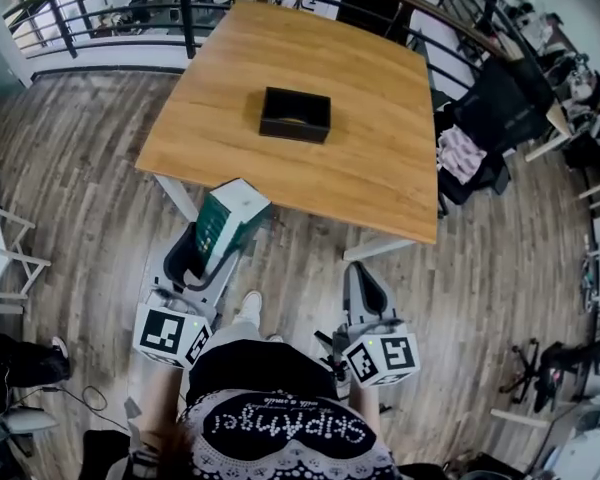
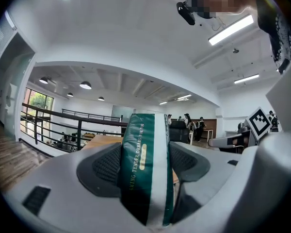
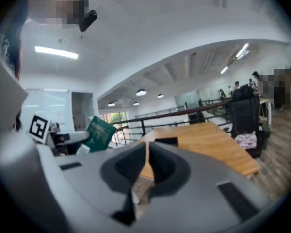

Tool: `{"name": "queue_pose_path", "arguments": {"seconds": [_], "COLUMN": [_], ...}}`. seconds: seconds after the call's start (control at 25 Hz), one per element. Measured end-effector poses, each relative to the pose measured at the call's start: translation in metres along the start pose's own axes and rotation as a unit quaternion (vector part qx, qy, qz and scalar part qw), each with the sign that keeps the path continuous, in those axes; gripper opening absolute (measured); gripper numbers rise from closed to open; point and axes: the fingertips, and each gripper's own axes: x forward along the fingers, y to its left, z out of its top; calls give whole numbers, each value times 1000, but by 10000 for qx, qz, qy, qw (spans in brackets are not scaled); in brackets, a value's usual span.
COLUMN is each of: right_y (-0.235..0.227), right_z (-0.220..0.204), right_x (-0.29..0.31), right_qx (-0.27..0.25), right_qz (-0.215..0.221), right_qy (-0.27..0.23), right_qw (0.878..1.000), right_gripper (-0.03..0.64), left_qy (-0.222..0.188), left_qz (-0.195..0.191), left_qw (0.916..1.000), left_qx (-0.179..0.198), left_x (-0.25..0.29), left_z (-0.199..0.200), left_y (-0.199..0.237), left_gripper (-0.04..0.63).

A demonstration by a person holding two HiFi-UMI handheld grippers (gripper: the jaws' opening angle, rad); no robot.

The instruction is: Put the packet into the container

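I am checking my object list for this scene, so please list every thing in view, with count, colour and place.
table: one, light wood, ahead of the person
container: one, black, middle of the table
packet: one, green and white, gripped, near the table's front edge
railing: one, black, beyond the table
chair: one, black, right of the table
left gripper: one, grey, shut on the packet
right gripper: one, grey, jaws together, empty
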Motion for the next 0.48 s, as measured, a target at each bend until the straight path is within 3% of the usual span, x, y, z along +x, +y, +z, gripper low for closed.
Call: {"name": "queue_pose_path", "arguments": {"seconds": [0.48], "right_y": [-2], "right_z": [5], "right_x": [46], "right_qx": [246], "right_qz": [-199], "right_qy": [7], "right_qw": [9995], "right_gripper": [40], "left_qy": [87], "left_qz": [-76], "left_qw": [9999], "left_qx": [-94], "left_x": [34], "left_z": [0], "left_y": [46], "left_gripper": [337]}}
